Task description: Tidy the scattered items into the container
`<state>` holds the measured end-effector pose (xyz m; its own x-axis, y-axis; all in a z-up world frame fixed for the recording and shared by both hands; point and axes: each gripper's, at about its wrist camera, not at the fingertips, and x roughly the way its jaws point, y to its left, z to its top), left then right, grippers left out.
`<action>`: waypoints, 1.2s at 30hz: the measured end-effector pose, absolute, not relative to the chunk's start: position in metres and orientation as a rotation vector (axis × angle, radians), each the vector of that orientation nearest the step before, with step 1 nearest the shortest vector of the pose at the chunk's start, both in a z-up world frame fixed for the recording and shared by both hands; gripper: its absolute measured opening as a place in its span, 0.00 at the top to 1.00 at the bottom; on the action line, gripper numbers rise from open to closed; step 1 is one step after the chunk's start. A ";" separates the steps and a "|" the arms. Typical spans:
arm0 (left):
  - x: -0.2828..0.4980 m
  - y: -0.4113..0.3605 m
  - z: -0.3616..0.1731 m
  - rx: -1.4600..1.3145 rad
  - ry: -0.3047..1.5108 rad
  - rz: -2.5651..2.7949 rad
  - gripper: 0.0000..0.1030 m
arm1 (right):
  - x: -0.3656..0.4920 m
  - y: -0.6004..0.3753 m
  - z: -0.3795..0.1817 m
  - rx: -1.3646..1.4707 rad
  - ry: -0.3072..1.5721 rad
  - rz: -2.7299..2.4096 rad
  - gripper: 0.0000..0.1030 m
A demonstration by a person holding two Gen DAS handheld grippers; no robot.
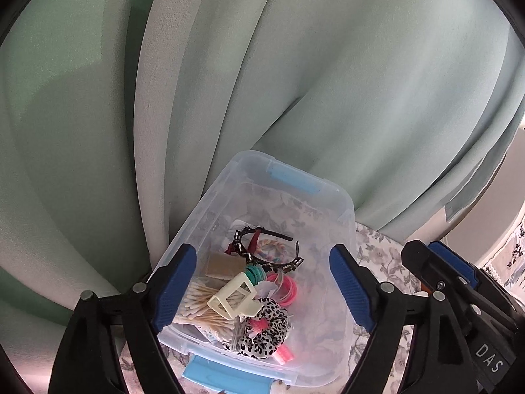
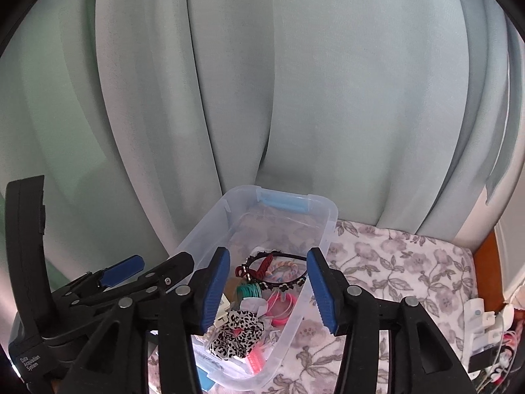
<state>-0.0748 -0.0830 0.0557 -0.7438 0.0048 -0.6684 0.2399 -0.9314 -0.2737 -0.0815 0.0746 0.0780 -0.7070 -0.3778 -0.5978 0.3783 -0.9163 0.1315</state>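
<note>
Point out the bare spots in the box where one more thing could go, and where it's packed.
The far half of the box, between the headband and the blue latch, is bare. A bare strip also runs along the wall beside the pink hair ties. The near corner is packed: cotton swabs, cream hair clip, spotted scrunchie.

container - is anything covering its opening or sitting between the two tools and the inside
Nothing visible does. The container has no lid on, and both the left tool and right tool hang open above it, with only the items already inside below.
</note>
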 end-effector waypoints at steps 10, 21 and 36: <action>-0.068 -0.073 0.064 1.054 0.473 -2.792 0.07 | -0.079 0.102 0.080 0.918 -0.058 -2.602 0.25; -0.062 -0.053 0.066 1.075 0.376 -2.826 0.06 | -0.069 0.125 0.086 0.915 -0.078 -2.624 0.06; -0.048 -0.015 0.069 1.145 0.227 -2.873 0.06 | -0.046 0.166 0.084 0.932 -0.135 -2.636 0.00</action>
<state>-0.0484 -0.0154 0.0686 -0.7265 0.0163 -0.6870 0.0919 -0.9884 -0.1206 -0.0462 0.1659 0.0844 -0.7266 -0.3475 -0.5927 0.2853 -0.9374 0.1998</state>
